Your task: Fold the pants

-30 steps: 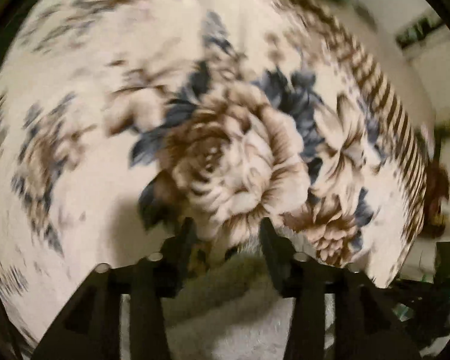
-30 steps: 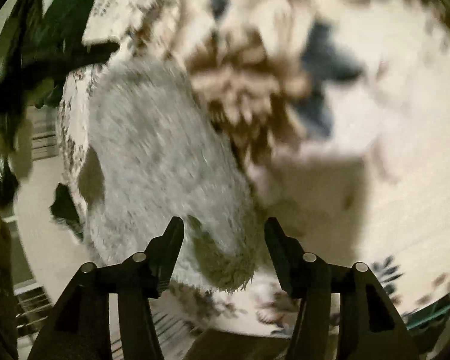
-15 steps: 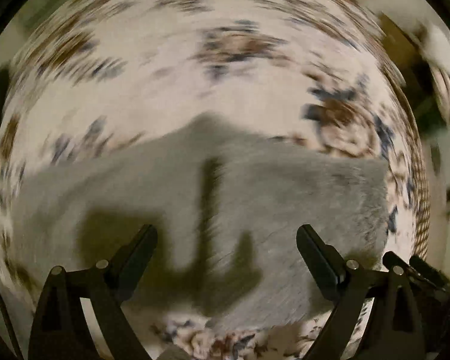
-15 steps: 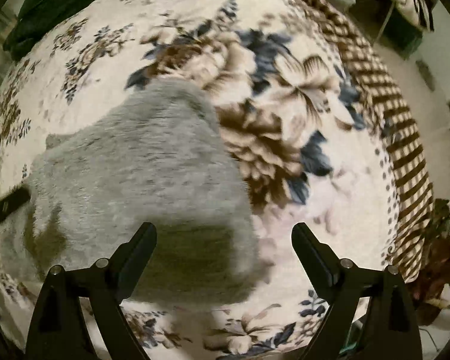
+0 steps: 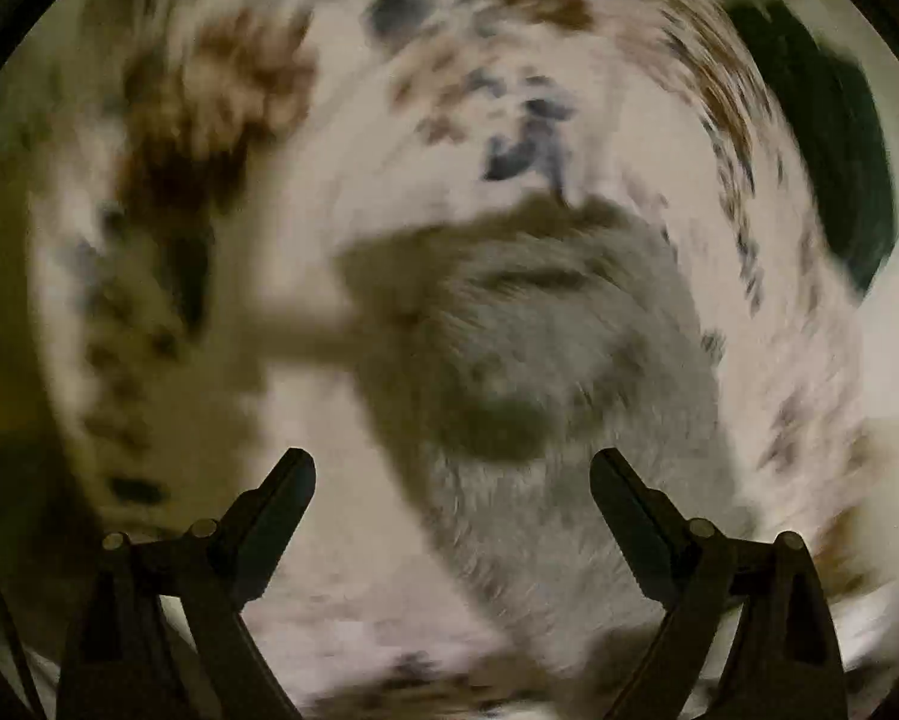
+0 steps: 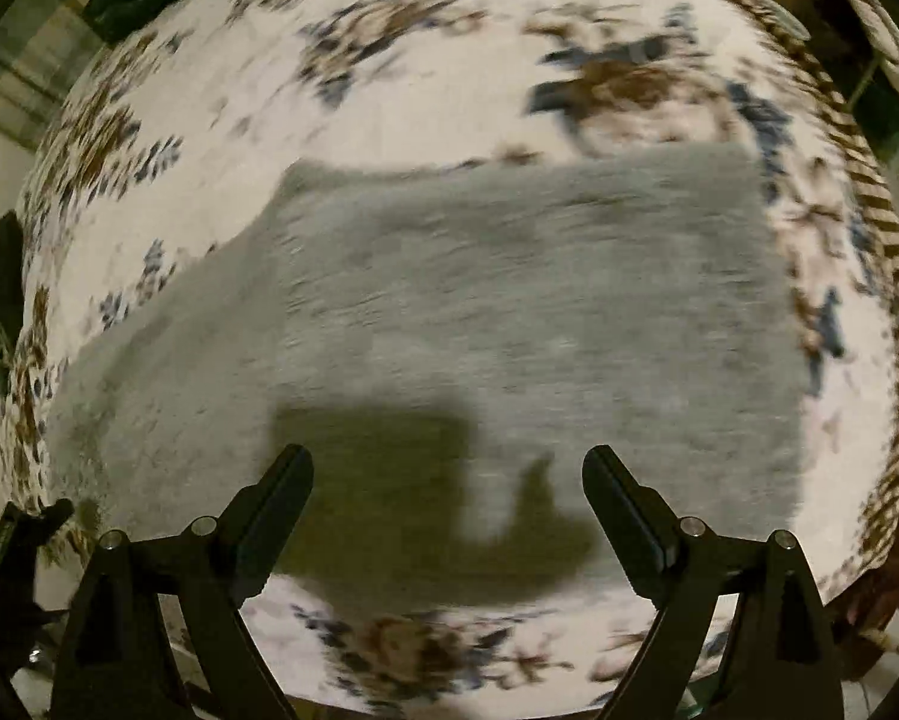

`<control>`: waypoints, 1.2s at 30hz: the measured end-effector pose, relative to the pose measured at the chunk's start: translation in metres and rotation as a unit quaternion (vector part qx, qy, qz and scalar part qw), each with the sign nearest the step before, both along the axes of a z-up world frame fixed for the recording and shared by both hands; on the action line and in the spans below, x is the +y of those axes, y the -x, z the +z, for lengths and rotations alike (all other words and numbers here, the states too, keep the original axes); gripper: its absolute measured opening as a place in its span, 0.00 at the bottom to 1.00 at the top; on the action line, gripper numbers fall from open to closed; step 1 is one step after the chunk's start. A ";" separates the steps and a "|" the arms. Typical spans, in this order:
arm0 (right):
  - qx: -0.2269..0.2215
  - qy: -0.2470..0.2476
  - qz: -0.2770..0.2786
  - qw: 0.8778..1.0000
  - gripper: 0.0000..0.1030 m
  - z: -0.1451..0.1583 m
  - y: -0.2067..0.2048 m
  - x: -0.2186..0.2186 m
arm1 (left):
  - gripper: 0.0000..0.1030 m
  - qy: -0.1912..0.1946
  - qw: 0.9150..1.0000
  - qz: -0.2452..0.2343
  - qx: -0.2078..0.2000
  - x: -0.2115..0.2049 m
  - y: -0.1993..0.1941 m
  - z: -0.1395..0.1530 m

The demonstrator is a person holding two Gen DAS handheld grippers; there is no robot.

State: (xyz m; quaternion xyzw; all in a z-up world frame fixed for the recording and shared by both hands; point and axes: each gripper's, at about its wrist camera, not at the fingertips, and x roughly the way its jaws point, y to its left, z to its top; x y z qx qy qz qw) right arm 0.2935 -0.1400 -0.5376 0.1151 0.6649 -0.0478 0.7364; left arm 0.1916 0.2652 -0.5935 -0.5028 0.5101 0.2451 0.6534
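A second ago both of your grippers were pinched on the grey fleece pants; half a second ago the fingers had sprung apart, and now they stand wide with nothing between them. You have let the cloth drop, so one fold looks to be laid and the hands are free for the next.

In the right wrist view the pants lie flat on the floral bed cover as a broad grey block, with a narrower part trailing off toward 8 o'clock. The right gripper hovers above the near edge of that block, its shadow falling on the fleece at 6 o'clock; the fingers are clear of the cloth.

The left wrist view is badly smeared by motion. There the pants run from the centre down toward 6 o'clock, passing between the spread fingers of the left gripper, apart from them as far as I can tell. A dark green thing sits at 2 o'clock; I cannot say what it is.
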 end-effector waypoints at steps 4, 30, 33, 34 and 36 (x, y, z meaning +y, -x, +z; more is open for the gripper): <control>0.016 -0.005 -0.007 1.000 0.91 -0.018 -0.011 0.028 | 0.87 0.033 0.997 0.035 -0.063 0.018 -0.007 -0.039; -0.011 0.051 -0.005 0.999 0.91 0.015 0.018 -0.037 | 0.13 -0.125 0.904 -0.299 -0.280 -0.148 -0.060 0.172; -0.016 0.034 -0.032 0.999 0.91 0.020 0.029 -0.075 | 0.13 -0.113 0.878 -0.364 -0.289 -0.206 -0.069 0.187; -0.018 0.027 -0.043 0.999 0.91 0.022 0.034 -0.090 | 0.13 -0.107 0.869 -0.387 -0.289 -0.229 -0.073 0.189; -0.025 0.012 -0.072 0.997 0.91 0.025 0.049 -0.127 | 0.13 -0.095 0.854 -0.424 -0.287 -0.270 -0.077 0.189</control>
